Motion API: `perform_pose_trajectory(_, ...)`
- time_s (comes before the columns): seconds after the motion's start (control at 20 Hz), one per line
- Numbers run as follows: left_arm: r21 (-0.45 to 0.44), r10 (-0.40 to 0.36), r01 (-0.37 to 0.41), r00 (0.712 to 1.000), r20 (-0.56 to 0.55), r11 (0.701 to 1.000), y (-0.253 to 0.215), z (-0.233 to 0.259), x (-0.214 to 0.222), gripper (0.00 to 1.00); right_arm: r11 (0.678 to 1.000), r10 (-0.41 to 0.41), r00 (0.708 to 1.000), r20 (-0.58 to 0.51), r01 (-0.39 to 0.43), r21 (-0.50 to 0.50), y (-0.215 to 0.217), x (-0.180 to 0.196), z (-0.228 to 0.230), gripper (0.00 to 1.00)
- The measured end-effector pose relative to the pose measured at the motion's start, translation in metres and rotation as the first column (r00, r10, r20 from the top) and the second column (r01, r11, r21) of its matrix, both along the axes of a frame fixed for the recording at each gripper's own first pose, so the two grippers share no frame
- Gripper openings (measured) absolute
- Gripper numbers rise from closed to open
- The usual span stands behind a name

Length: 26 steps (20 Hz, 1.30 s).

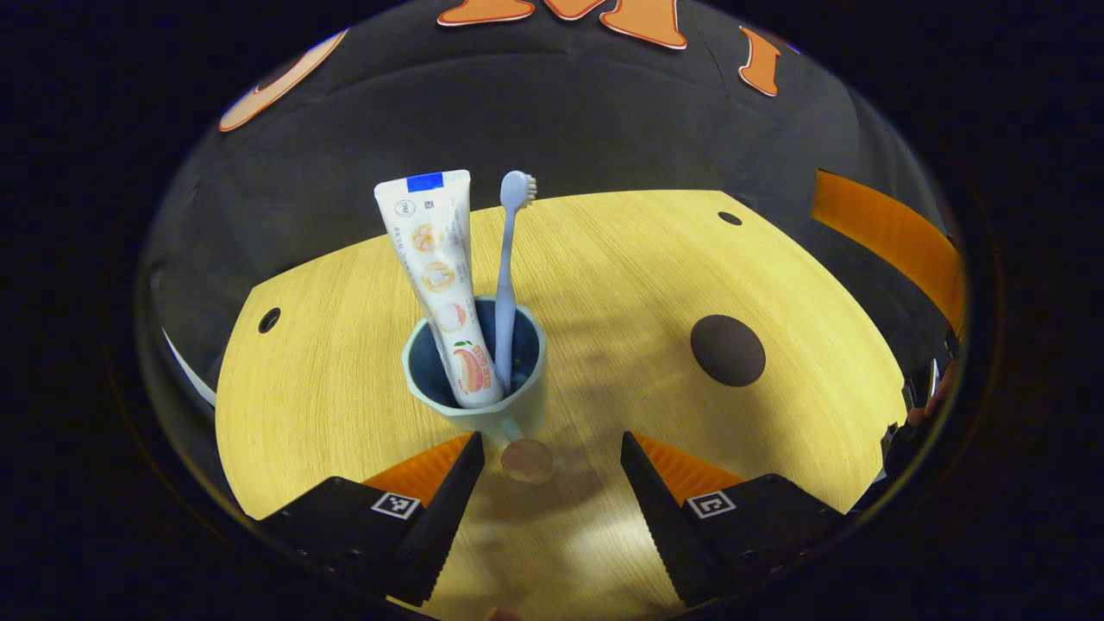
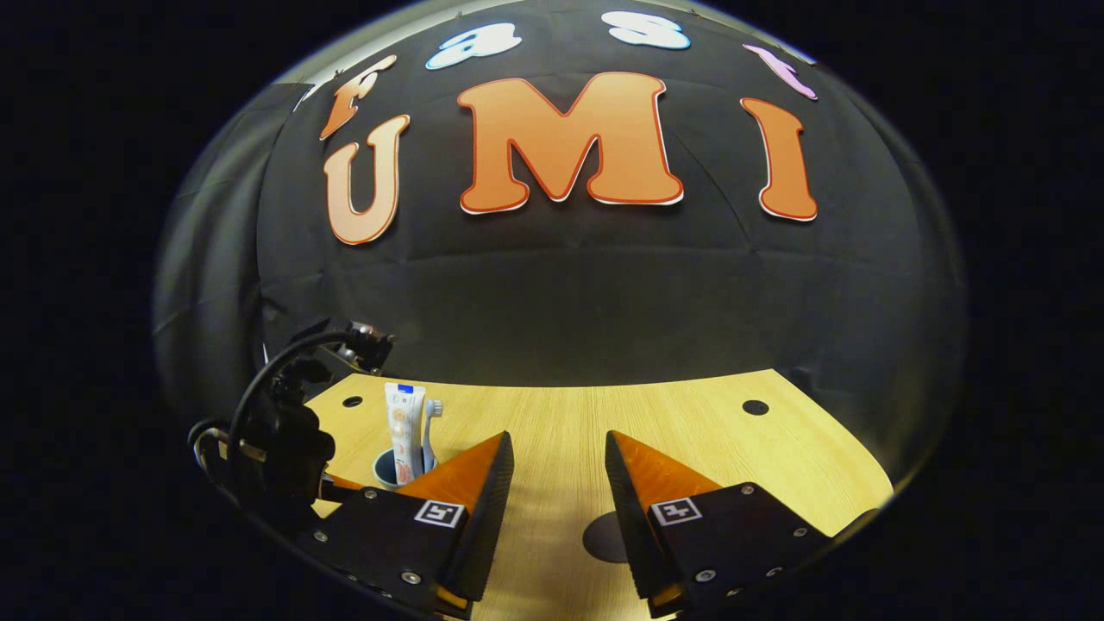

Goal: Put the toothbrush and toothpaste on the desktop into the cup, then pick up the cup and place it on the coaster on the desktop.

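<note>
Presently, with toothpaste [image 1: 440, 285] and toothbrush [image 1: 507, 285] in the cup [image 1: 476, 405], we advise closing the open left hand-held gripper [image 1: 548, 483] squarely on its handle [image 1: 527, 459]; the right hand-held gripper [image 2: 559, 509] is open too.

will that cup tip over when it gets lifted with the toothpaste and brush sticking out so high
Probably somewhat top-heavy: the toothpaste and toothbrush stand far above the rim of the cup and lean loosely, so they may shift if it tilts. The cup looks glazed, so likely slippery. The left gripper, jaws open, faces its handle, likely the safer hold.

toothpaste [image 1: 442, 285] print too small to read, no other legible text
</note>
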<state>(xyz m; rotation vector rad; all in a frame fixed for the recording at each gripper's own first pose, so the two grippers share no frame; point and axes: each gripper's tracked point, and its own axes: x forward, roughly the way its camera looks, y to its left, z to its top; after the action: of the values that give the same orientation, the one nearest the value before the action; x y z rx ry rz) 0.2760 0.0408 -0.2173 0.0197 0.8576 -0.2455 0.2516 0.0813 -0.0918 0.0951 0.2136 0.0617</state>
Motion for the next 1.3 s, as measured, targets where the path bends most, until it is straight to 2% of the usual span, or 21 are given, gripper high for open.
perform_pose_trajectory(0.25,-0.046,0.034,-0.036,0.998,-0.043,0.998,0.006,0.001,0.004,0.96,1.000,-0.019,1.000,0.000,0.019,0.001,-0.007,-0.010,-0.001,0.64)
perform_pose_trajectory(0.65,-0.006,0.024,-0.025,0.994,-0.104,1.000,0.002,-0.002,0.004,0.96,1.000,-0.028,1.000,0.012,0.028,-0.008,-0.004,-0.020,0.005,0.64)
perform_pose_trajectory(0.8,0.002,0.034,-0.034,0.992,-0.125,0.999,0.005,-0.002,0.006,0.94,1.000,-0.029,0.999,0.013,0.029,-0.006,-0.001,-0.023,0.005,0.64)
perform_pose_trajectory(0.9,-0.007,0.046,-0.048,0.987,-0.152,0.999,0.005,0.001,0.003,0.83,1.000,-0.029,0.999,0.013,0.029,-0.005,0.000,-0.026,0.005,0.64)
perform_pose_trajectory(1.15,-0.026,0.029,-0.036,0.973,-0.229,0.999,0.001,-0.004,-0.003,0.83,1.000,-0.029,0.999,0.013,0.029,-0.006,0.001,-0.028,0.005,0.64)
perform_pose_trajectory(1.3,-0.004,0.021,-0.023,0.963,-0.269,1.000,0.000,-0.008,-0.002,0.83,0.999,-0.031,0.999,0.013,0.031,-0.006,0.000,-0.030,0.004,0.64)
